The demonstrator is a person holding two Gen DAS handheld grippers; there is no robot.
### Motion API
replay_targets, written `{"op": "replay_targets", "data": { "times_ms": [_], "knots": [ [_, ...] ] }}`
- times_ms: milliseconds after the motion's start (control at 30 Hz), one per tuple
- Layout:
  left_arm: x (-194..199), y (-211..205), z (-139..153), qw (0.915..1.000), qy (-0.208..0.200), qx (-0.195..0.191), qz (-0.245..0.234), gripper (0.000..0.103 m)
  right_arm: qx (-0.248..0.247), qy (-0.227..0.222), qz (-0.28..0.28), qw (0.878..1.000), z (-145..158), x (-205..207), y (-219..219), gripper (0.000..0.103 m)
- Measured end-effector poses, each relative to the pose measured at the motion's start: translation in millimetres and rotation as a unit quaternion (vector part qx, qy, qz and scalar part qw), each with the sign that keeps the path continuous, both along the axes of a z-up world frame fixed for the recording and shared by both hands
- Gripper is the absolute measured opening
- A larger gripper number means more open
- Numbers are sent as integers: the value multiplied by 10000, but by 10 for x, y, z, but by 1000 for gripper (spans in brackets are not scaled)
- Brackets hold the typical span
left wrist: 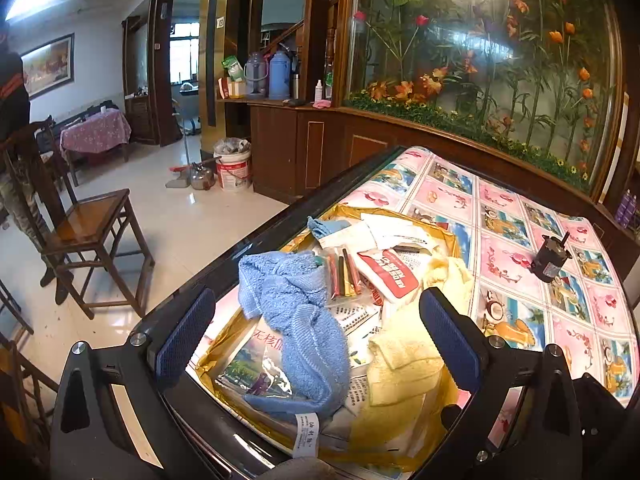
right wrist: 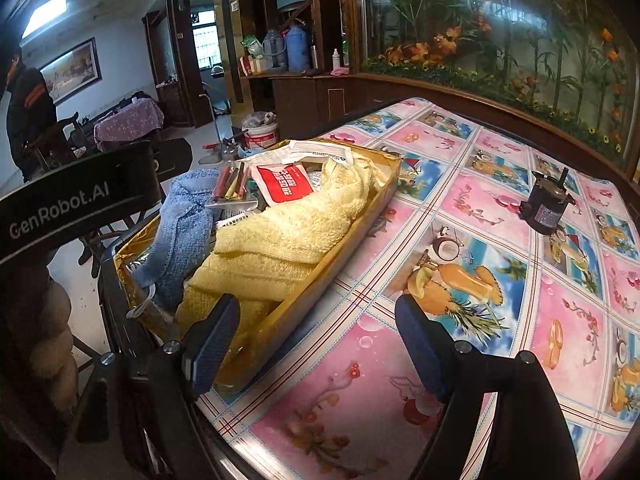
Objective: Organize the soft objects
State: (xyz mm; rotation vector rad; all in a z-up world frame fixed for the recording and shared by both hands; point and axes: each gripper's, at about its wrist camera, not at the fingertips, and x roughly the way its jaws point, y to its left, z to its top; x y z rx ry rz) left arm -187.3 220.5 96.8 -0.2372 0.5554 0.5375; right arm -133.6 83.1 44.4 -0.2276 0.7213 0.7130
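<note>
On the floral oilcloth table [right wrist: 460, 216], both empty claws, left gripper [left wrist: 316, 344] and right gripper [right wrist: 316, 344], are hovering wide open; likely next, pinching the crumpled blue terry towel [left wrist: 296, 320] lying between the left fingers

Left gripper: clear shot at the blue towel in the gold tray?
Probably yes. The left gripper is open with the blue towel lying on top of the gold tray clutter, right between its fingers; nothing covers it.

blue towel [left wrist: 296, 320]; yellow towel [right wrist: 280, 240]; gold tray [right wrist: 348, 232]; pink-blue checked tablecloth [right wrist: 500, 300]
</note>
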Motion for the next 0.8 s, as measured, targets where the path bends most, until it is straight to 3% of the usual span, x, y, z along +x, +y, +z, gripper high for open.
{"op": "replay_targets", "data": {
  "times_ms": [667,800],
  "knots": [
    [-38,174,-75,9994,89,-322,26,103,-140,29,89,9999,-46,-48,92,80],
    [-53,191,-53,9988,116,-443,-146,103,-107,58,56,9999,-52,-30,77,80]
  ]
}}
